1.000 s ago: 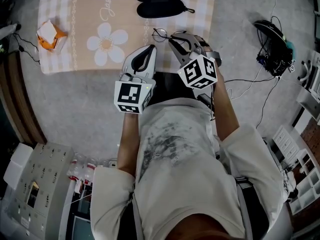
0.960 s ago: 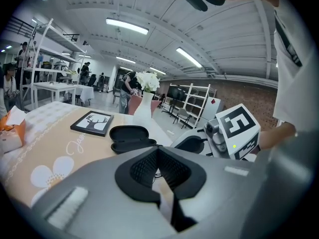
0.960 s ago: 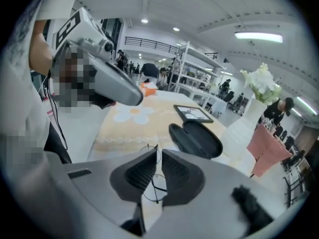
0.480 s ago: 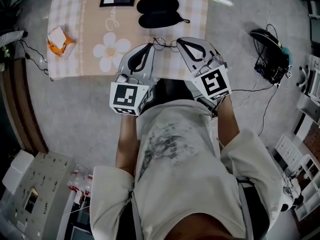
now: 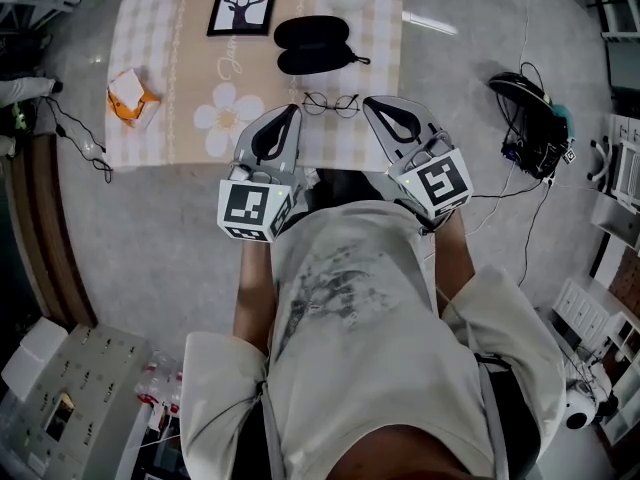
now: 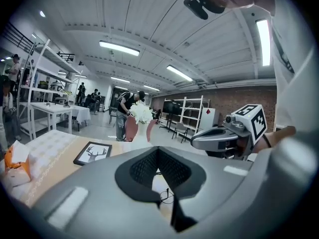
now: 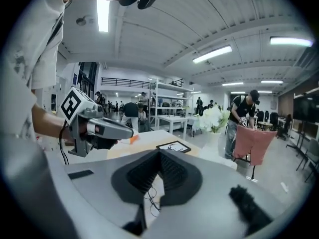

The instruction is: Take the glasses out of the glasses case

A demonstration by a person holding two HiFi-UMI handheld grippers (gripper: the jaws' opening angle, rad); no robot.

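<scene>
1. Glasses point(image 5: 331, 103) — out of the glasses case point(image 5: 313, 44), lying at the table's point(image 5: 170, 78) near edge
2. Left gripper point(image 5: 289, 111), right gripper point(image 5: 369, 102) — jaws closed, empty
3. Frame likely light, fragile; grip the bridge

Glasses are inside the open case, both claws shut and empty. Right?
One thing is off. The glasses are not inside the case. They lie on the tablecloth in front of it, as the head view shows. The case is open, and the left claw and right claw are shut and empty, as stated.
</scene>
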